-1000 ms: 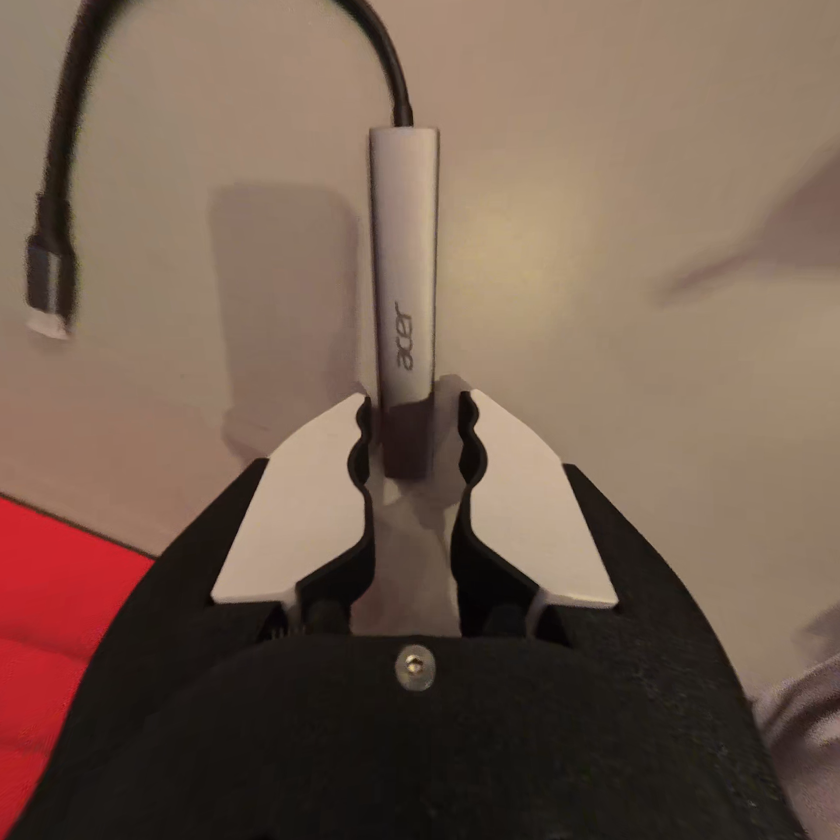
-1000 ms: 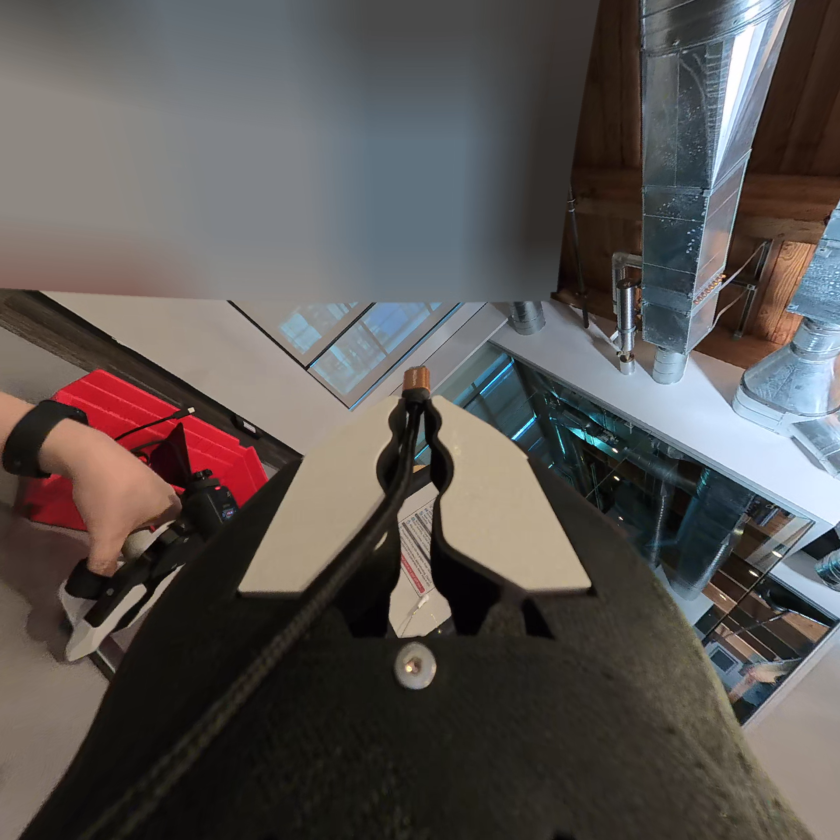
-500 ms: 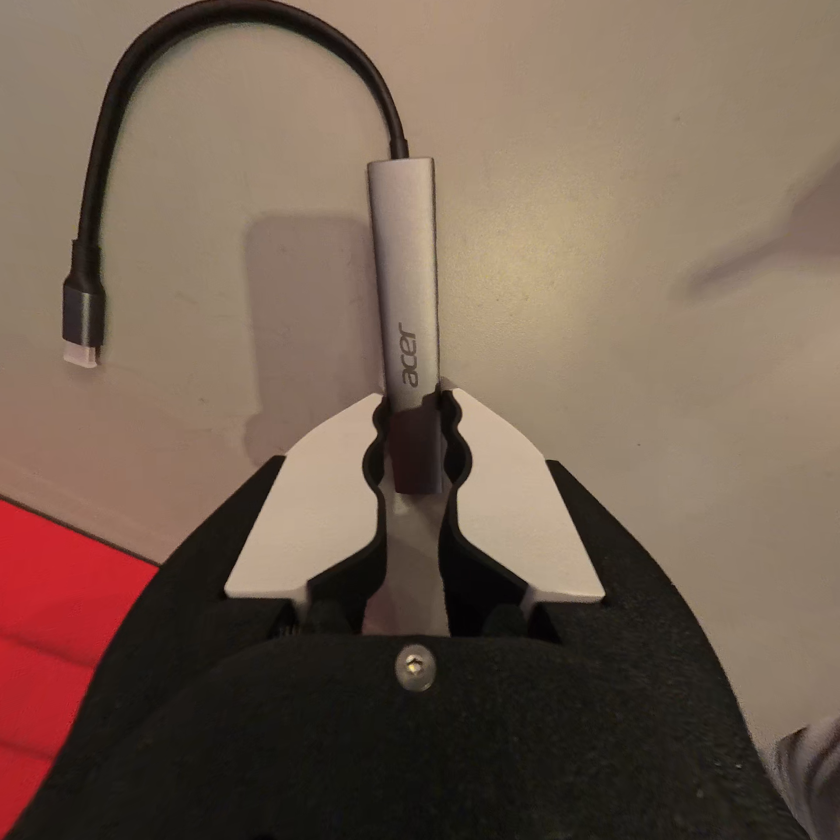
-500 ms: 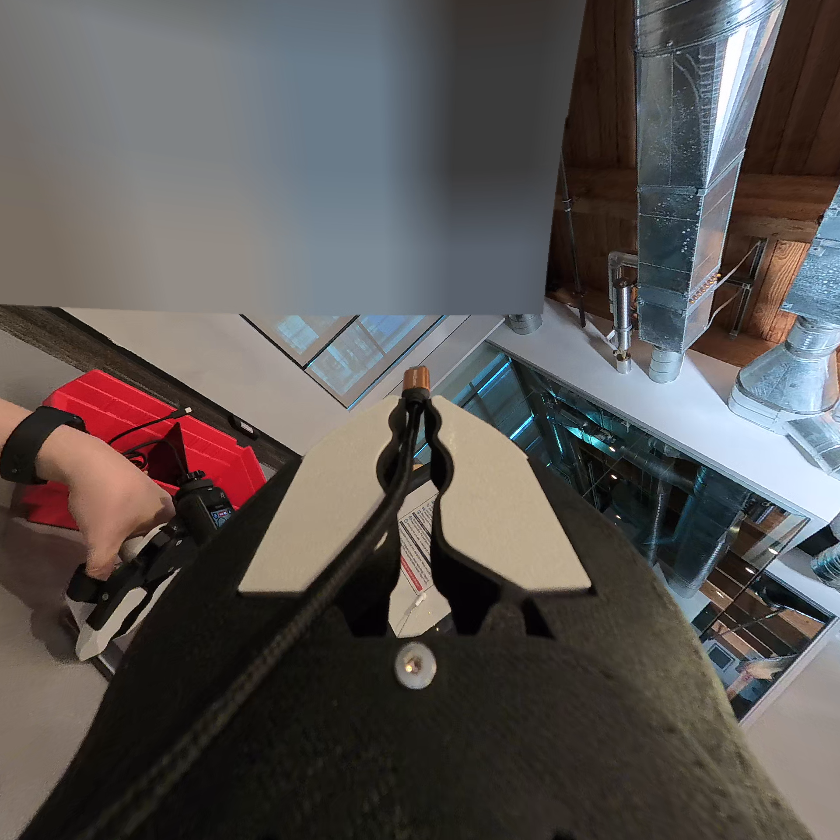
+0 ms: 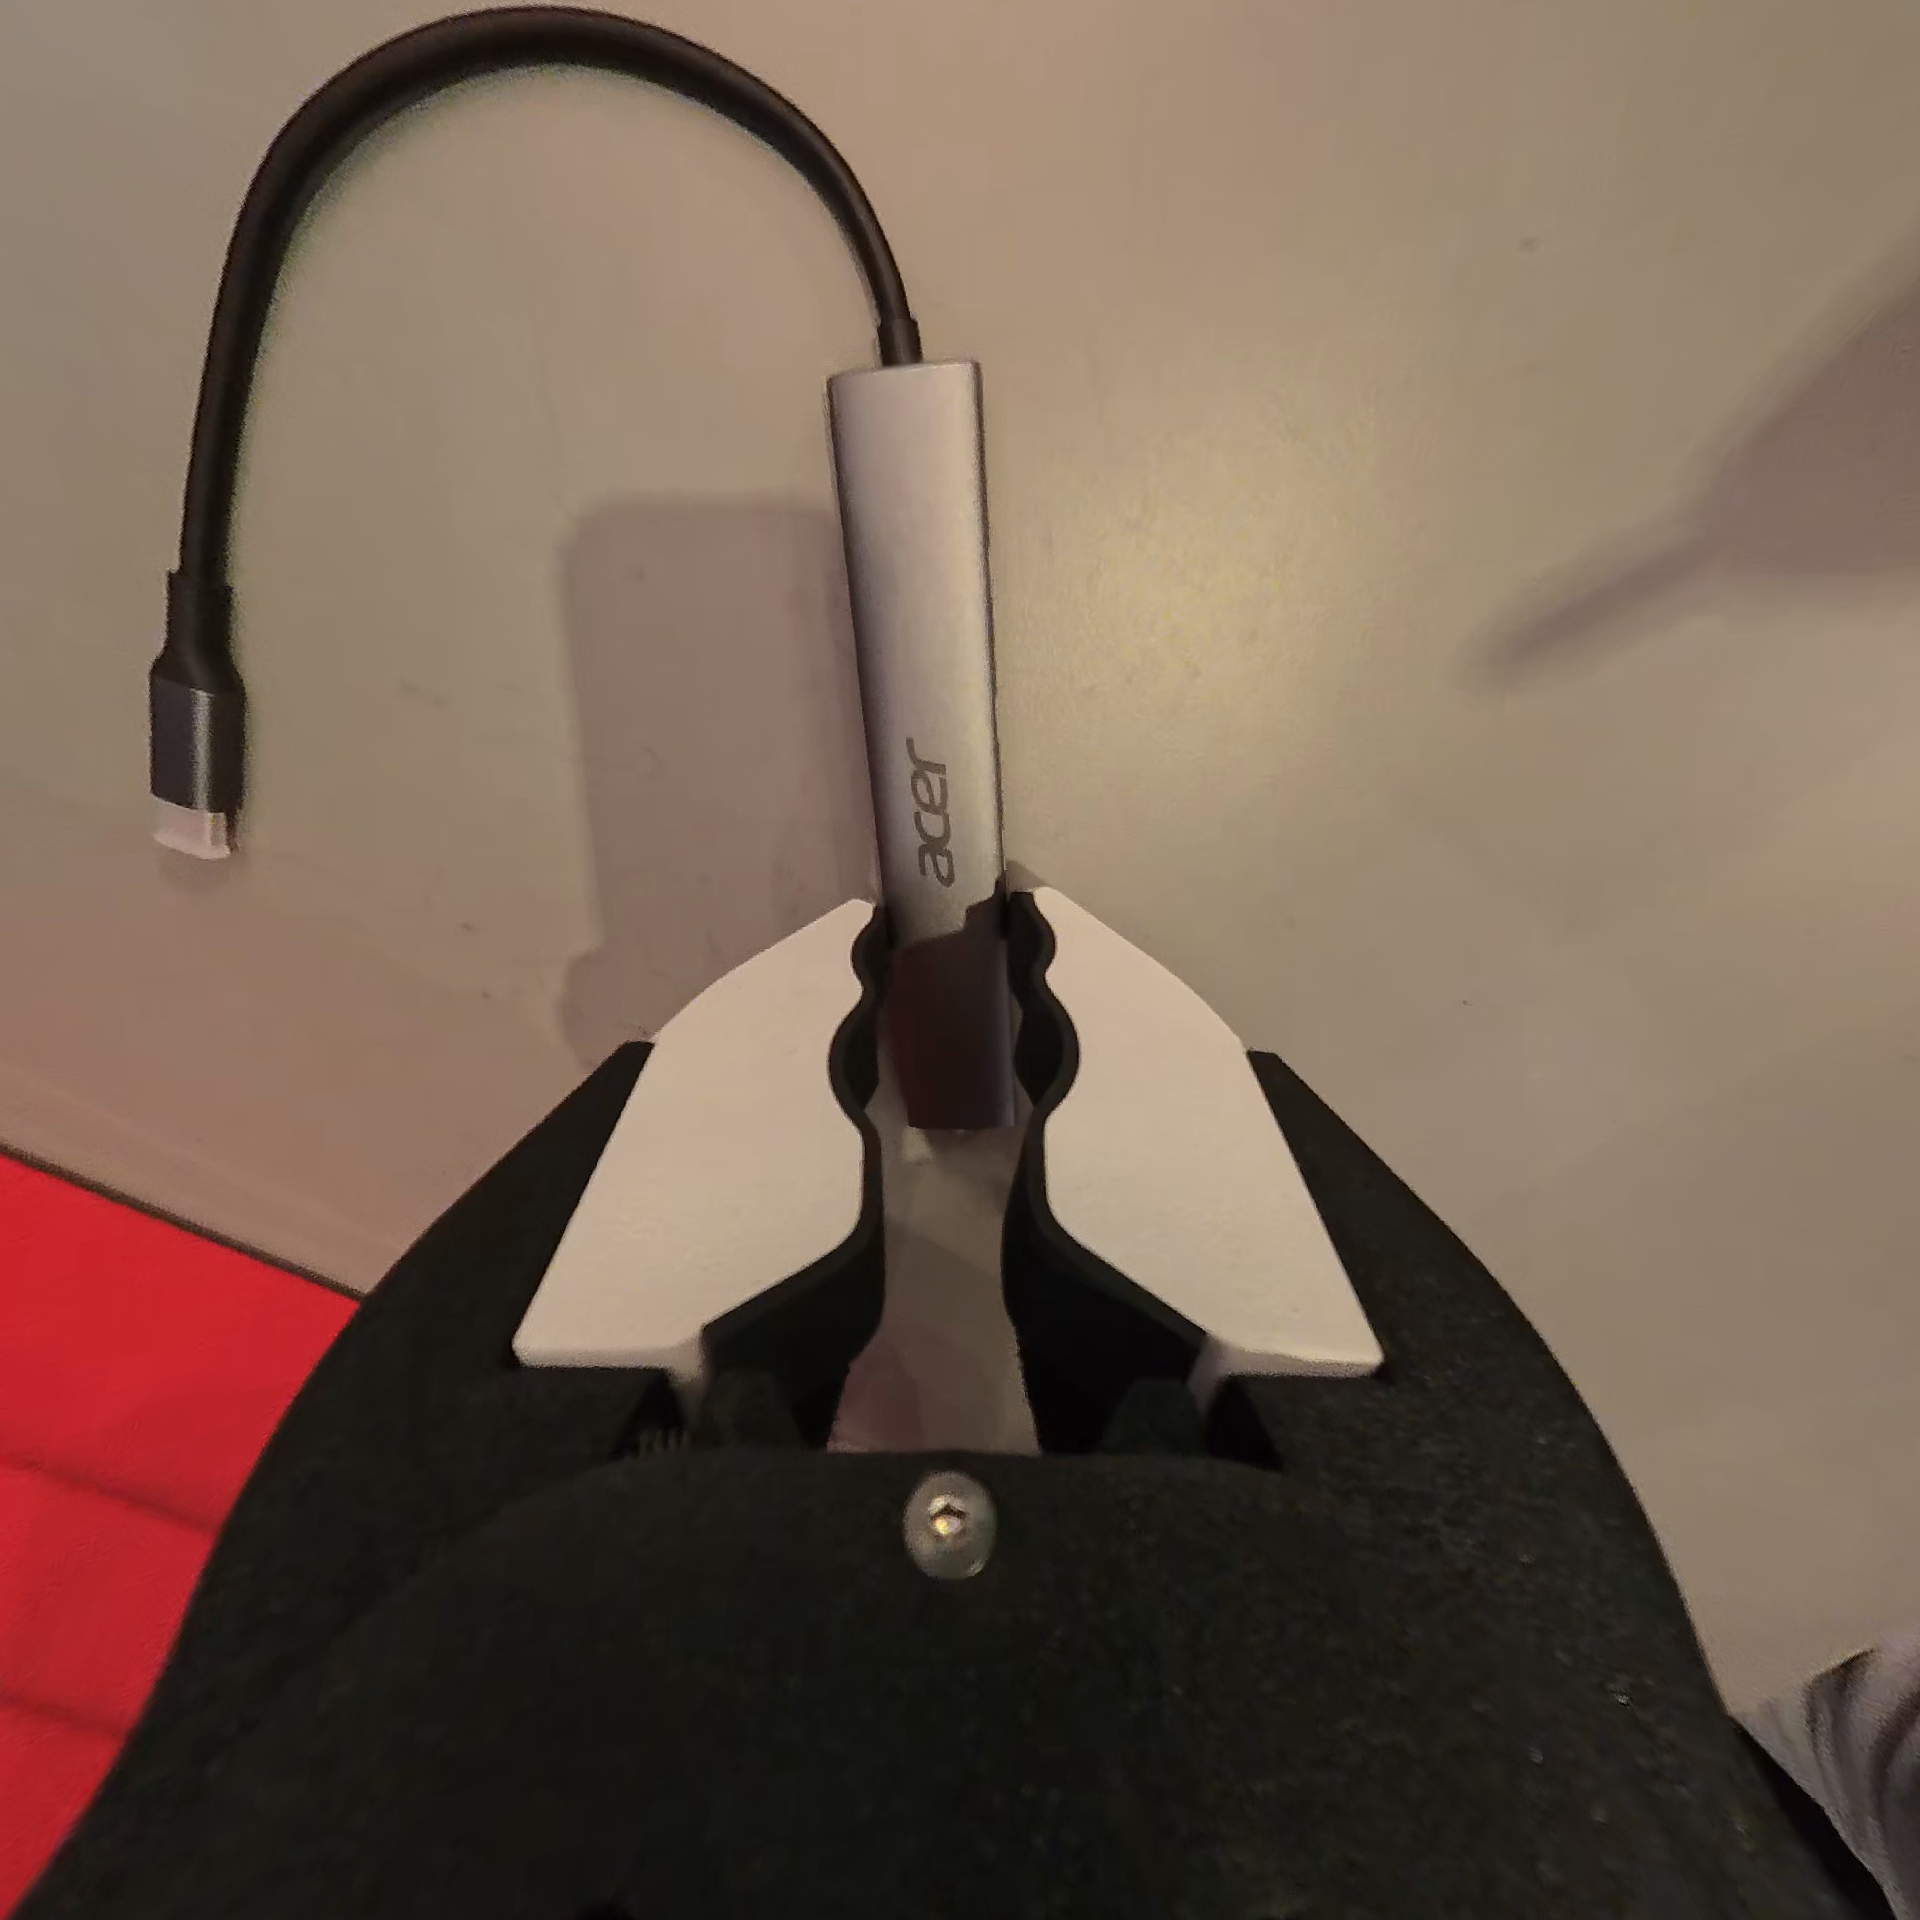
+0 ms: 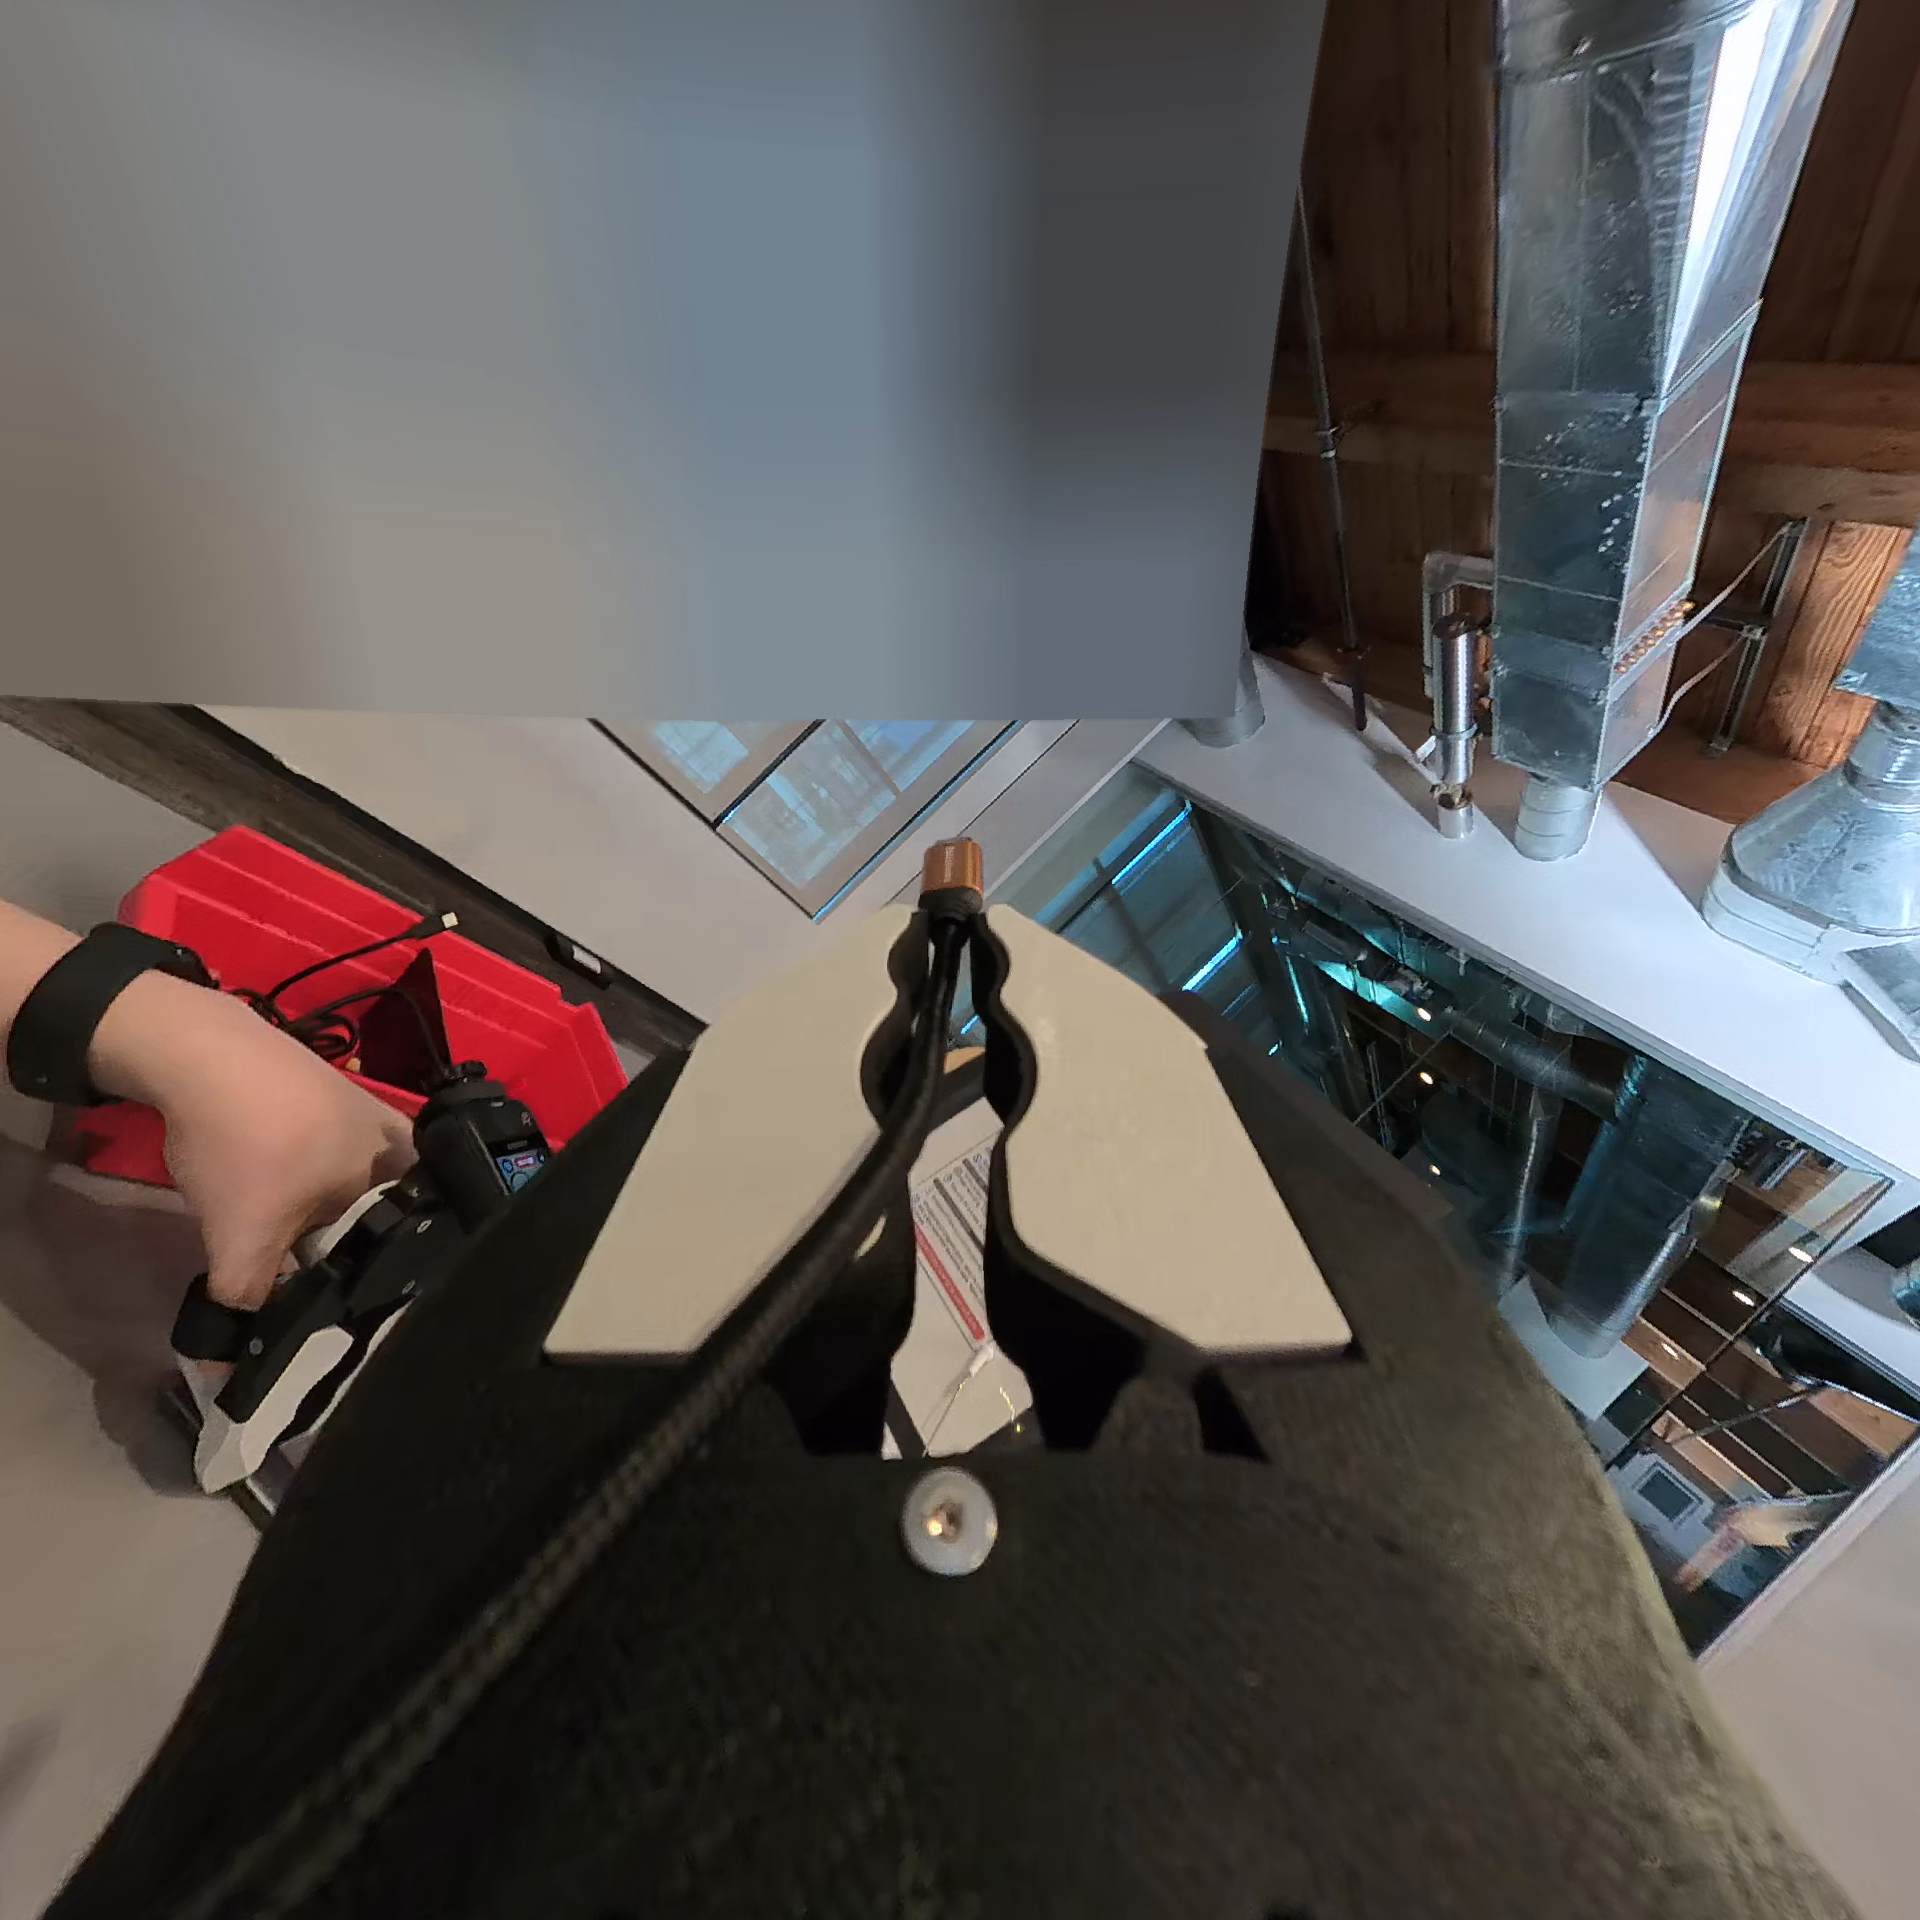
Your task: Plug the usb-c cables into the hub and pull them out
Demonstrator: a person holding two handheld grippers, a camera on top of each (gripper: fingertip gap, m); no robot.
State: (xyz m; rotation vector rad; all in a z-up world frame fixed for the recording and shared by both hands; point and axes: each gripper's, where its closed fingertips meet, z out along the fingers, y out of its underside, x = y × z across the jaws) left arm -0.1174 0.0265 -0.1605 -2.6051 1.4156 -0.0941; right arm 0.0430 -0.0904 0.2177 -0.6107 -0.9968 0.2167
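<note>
The near end of the grey hub (image 5: 920, 665) sits in shadow between the fingers, so its ports can't be made out, and the top of the right wrist view is covered by a flat blurred patch. The far tip of the copper-collared plug (image 6: 953, 864) points away from the lens — its metal end is hidden.

Left gripper (image 5: 948, 935) is clamped on the hub's near end, both black wavy pads pressed against its sides, the hub running straight ahead over the pale table (image 5: 1351, 520). The hub's short black lead (image 5: 499, 114) arches off the far end and curls back to the left, its dark connector (image 5: 197, 748) lying on the table well apart from the hub. A red bin (image 5: 114, 1403) is cut off at the lower left corner.

Right gripper (image 6: 951, 940) is raised and tilted up toward the ceiling ducts (image 6: 1621, 416), fingers pinched on the braided black usb-c cable (image 6: 831, 1257) just behind its plug; the cable trails back down over the gripper body and out of frame.

Off to the left of that view, a hand (image 6: 260, 1153) (black band on the wrist) grips the left tool low against the table, with the red bin just behind it — a tangle of thin cables (image 6: 343, 987) inside.
</note>
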